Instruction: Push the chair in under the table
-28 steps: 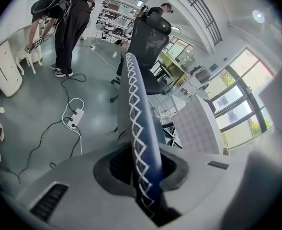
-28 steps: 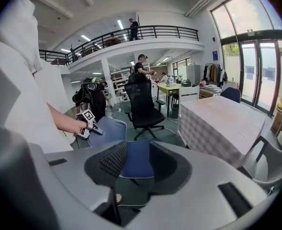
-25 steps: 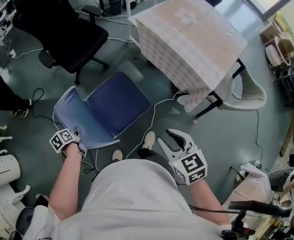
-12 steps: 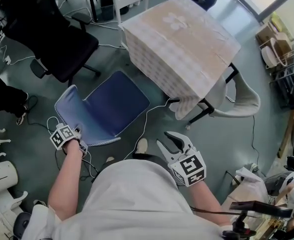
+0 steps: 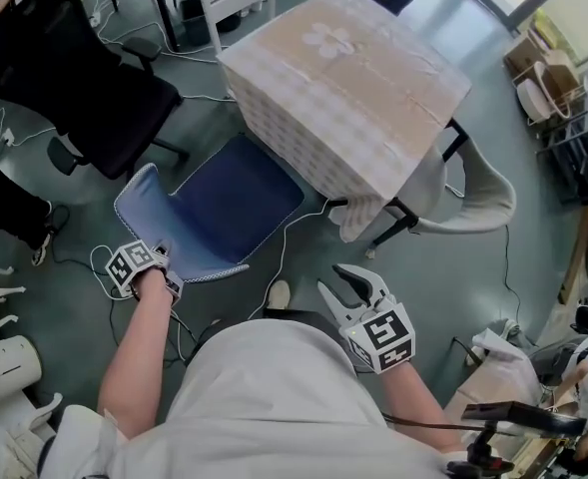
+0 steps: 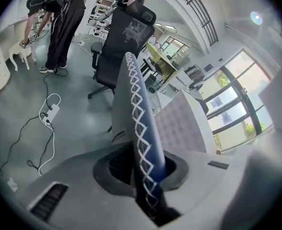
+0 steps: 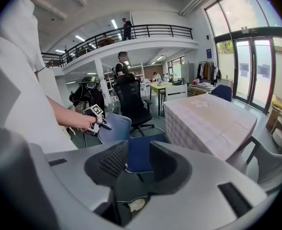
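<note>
My right gripper (image 5: pixel 356 289) hangs close by me, jaws apart, empty. My left gripper (image 5: pixel 162 263) is clamped on the backrest's top edge of the blue chair (image 5: pixel 219 208), whose seat reaches the cloth-covered table (image 5: pixel 343 63) beyond.

The blue chair (image 5: pixel 214 208) stands closer to the cloth-covered counter (image 5: pixel 343 78). The gap formerly visible between the seat front and the counter is closed, and the seat's front corner now meets the counter's near edge at frame centre. The left gripper (image 5: pixel 162 267), clamped on the backrest top, has advanced with the chair toward the upper right. The counter has shifted toward the upper left of the head view. One shoe (image 5: pixel 279 293) shows below the seat instead of two.
</note>
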### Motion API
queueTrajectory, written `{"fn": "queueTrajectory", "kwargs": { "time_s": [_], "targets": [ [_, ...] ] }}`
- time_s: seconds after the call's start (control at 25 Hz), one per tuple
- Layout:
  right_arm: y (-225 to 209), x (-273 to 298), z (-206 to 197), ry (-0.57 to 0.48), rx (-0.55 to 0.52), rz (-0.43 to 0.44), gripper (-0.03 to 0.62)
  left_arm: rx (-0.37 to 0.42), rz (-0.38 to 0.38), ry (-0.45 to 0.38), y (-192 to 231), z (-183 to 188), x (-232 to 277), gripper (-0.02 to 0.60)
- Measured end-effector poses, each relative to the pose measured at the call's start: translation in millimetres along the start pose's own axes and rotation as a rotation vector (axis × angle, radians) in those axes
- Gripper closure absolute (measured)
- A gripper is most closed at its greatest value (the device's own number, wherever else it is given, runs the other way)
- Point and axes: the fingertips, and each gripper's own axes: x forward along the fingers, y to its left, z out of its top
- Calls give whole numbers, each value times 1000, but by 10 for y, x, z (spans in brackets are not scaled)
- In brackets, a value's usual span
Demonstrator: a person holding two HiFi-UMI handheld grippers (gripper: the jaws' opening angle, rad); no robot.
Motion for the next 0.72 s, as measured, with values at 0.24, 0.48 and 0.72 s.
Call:
{"fn": "queueTrajectory", "kwargs": {
  "time_s": [0.24, 0.48, 0.72],
  "targets": [
    [-203, -49, -53, 4, 21, -9, 445, -20, -6, -4, -385, -18, 232, 511],
    [-356, -89, -80, 8, 46, -23, 445, -56, -10, -9, -713, -49, 444, 509],
    [-495, -150, -139, 11, 65, -42, 445, -52, -23, -1, -1031, -98, 641, 508]
  ]
}}
